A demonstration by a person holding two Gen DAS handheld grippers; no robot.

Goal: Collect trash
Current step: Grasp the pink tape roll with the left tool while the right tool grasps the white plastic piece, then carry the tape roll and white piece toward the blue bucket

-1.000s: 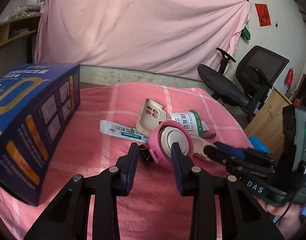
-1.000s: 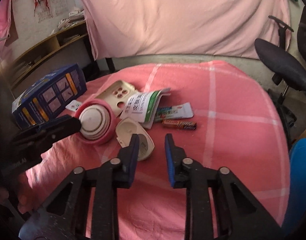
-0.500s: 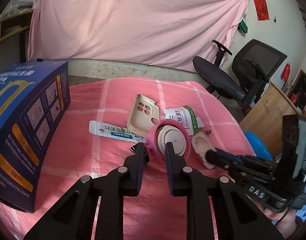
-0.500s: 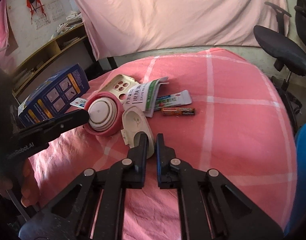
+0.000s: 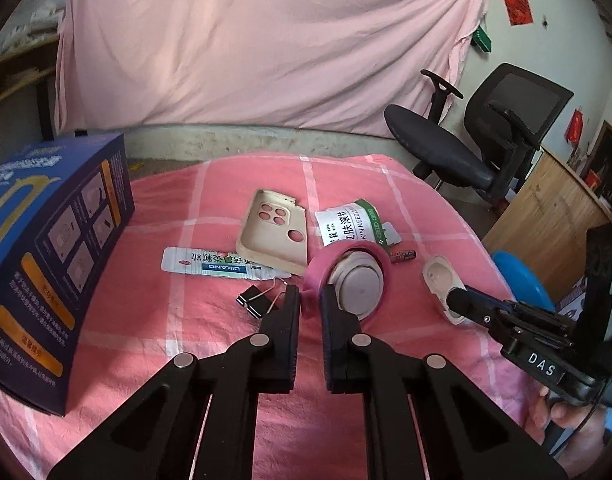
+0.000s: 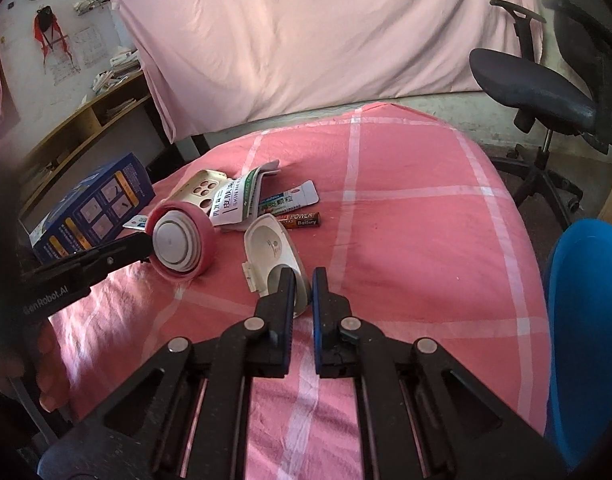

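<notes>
My left gripper [image 5: 310, 300] is shut on the rim of a pink round lid [image 5: 354, 280] and holds it tilted above the pink checked cloth; the lid also shows in the right wrist view [image 6: 181, 240]. My right gripper [image 6: 302, 280] is shut on the near edge of a cream oval shell [image 6: 271, 254], also seen in the left wrist view [image 5: 442, 284]. On the cloth lie a cream phone case [image 5: 271, 236], a white and green packet [image 5: 346, 224], a flat sachet [image 5: 209, 266], a battery [image 6: 299, 220] and black binder clips [image 5: 253, 304].
A large blue box [image 5: 45, 248] stands at the left of the table. A blue bin [image 6: 586, 320] sits beyond the table's right edge. A black office chair [image 5: 478, 148] stands at the back right, and a pink sheet hangs behind.
Both grippers have closed, the left on the pink lid, the right on the cream shell. Both have lifted their objects slightly, and the binder clips now show.
</notes>
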